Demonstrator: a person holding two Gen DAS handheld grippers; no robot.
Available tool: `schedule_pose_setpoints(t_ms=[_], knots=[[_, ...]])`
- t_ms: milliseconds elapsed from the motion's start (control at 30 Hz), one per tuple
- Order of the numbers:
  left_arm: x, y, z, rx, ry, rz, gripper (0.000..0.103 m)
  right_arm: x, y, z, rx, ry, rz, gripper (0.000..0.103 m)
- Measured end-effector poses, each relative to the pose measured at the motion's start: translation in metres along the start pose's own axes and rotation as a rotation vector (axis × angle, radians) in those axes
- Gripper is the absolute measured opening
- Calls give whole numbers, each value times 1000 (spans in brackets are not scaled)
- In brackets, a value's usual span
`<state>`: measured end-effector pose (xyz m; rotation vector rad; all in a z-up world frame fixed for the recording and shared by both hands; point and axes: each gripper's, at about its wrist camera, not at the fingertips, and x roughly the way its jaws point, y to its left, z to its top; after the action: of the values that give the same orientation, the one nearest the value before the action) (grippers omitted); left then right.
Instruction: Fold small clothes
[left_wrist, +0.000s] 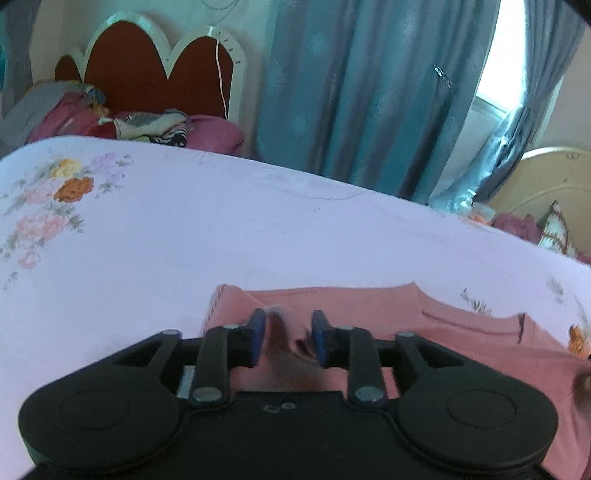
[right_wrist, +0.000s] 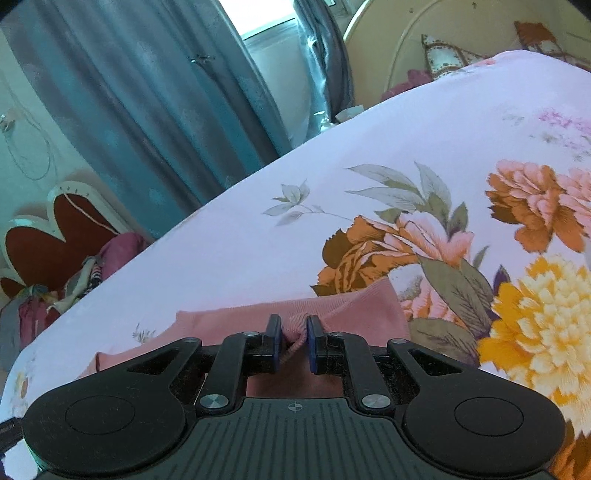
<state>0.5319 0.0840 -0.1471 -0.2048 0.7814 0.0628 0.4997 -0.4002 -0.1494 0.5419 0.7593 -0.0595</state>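
Pink knit fabric fills the low centre of both views: a small pink garment lies spread on a lilac floral bedsheet, reaching from about 6 o'clock out toward 4 o'clock in the left wrist view. The left gripper has its blue-padded fingers parted, with a raised fold of the garment's edge standing between them; the fold touches the left pad, and whether the right pad touches it cannot be told. In the right wrist view the same pink garment sits at 6 o'clock, its ribbed hem running toward 3 o'clock beside large orange and yellow printed flowers on the bedsheet. The right gripper has its fingers close together, pinching a bunched ridge of the ribbed fabric between the blue pads. Beyond the bed, teal curtains hang at 12 o'clock in the left view, with a bright window at 1 o'clock. A scalloped red headboard with white trim stands at 10 o'clock, with a heap of mixed clothes below it. A cream headboard shows at 1 o'clock in the right view
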Motion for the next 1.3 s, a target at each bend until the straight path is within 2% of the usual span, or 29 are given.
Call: schedule_pose_setpoints(t_ms=[33, 67, 100, 200, 300, 400, 500, 567, 700, 800, 833, 867, 900, 933, 967, 1067, 1100, 1133, 1167, 1233, 1300], knots=[[-1, 4, 2, -7, 0, 3, 53, -1, 0, 1, -10, -16, -7, 67], [-4, 7, 4, -10, -10, 6, 59, -4, 0, 2, -25, -41, -13, 86], [-8, 11, 6, -5, -34, 8, 64, -8, 1, 4, -57, -66, -14, 86], [-15, 19, 9, 40, -62, -5, 64, -6, 2, 6, -126, -42, 8, 86], [-17, 24, 7, 67, -48, -47, 65, -1, 4, 4, -177, -29, 32, 86], [-18, 29, 4, 60, -50, -98, 65, -4, -4, 7, -146, -67, 57, 86], [-25, 39, 7, -5, -104, -148, 68, -12, -16, 17, -70, -118, 101, 86], [-27, 39, 9, 4, -120, -137, 70, -10, -11, 18, -129, -89, 95, 86], [-9, 25, 8, 101, -55, -132, 70, 4, 2, 6, -253, -7, 93, 86], [9, 13, 4, 170, -13, -129, 67, 16, 8, -3, -294, 30, 105, 86], [17, 9, 4, 193, 1, -120, 62, 19, 10, -4, -311, 37, 105, 86], [21, 7, 4, 208, 10, -114, 60, 21, 12, -6, -330, 43, 107, 84], [26, 4, 3, 225, 19, -116, 51, 24, 14, -8, -358, 51, 112, 78], [30, 3, 2, 239, 26, -120, 44, 27, 16, -8, -380, 70, 113, 59], [33, 1, 1, 255, 35, -116, 44, 31, 18, -9, -401, 83, 103, 54], [39, 1, -1, 270, 62, -117, 41, 38, 17, -9, -439, 107, 102, 54], [39, 3, -2, 266, 65, -123, 36, 38, 17, -10, -447, 113, 106, 51], [39, 5, -2, 263, 67, -129, 27, 38, 18, -9, -459, 121, 109, 29], [38, 6, -2, 263, 64, -131, 23, 38, 18, -9, -467, 131, 108, 10], [34, 7, -4, 270, 44, -128, 14, 35, 18, -9, -475, 122, 114, 10], [25, 5, -5, 268, -7, -115, 10, 27, 18, -9, -471, 81, 112, 7]])
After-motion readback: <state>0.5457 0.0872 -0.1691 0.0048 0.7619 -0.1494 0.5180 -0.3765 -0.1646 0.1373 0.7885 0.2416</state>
